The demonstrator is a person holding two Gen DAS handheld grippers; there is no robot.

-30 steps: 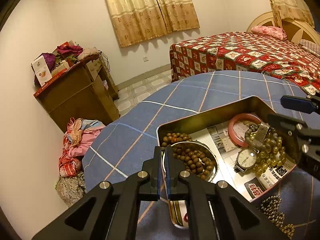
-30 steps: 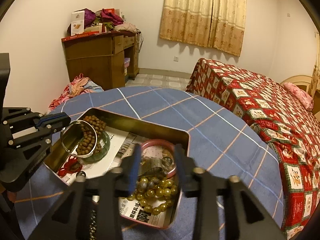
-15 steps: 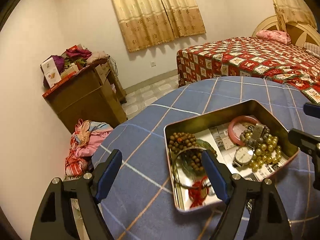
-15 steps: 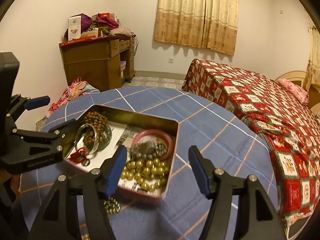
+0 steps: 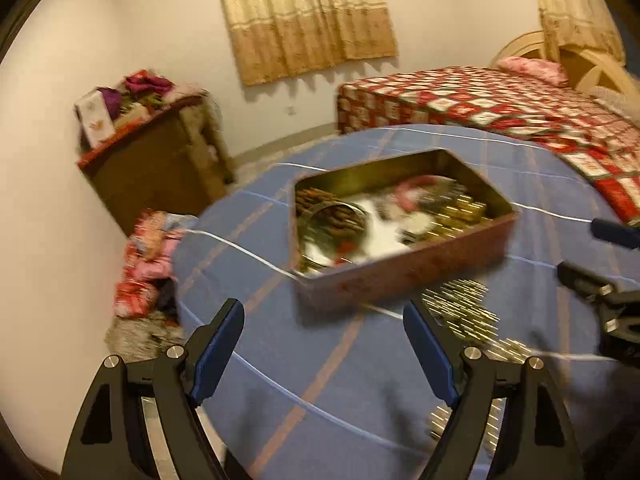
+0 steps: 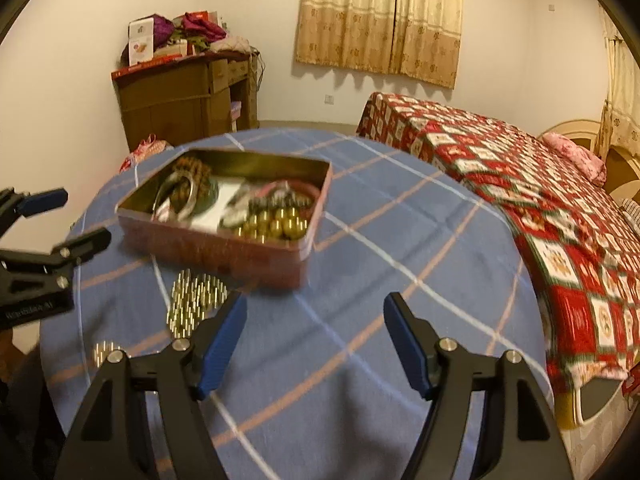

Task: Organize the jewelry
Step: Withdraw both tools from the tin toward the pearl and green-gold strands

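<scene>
At the bottom of the left wrist view, the left hand-held gripper (image 5: 323, 354) stands wide apart with nothing between its blue pads, over bare blue checked cloth on the worktop (image 5: 280, 360). Just beyond its right finger, right of centre, lies a blurred heap of gold beads (image 5: 464, 308), loose on the cloth. Farther up, at mid-frame, sits the tin (image 5: 404, 268), apart from the fingers, holding brown beads, a bangle, a pink ring and yellow beads.

In the right wrist view the right hand-held gripper (image 6: 315, 344) fills the lower frame, its jaws opening and empty. The gold beads (image 6: 196, 300) lie just past its left finger, lower left of centre. The tin (image 6: 224, 248) sits beyond, upper left of centre. The left hand-held gripper (image 6: 60, 216) shows at the left edge. A bed (image 6: 520, 184) stands at far right.
</scene>
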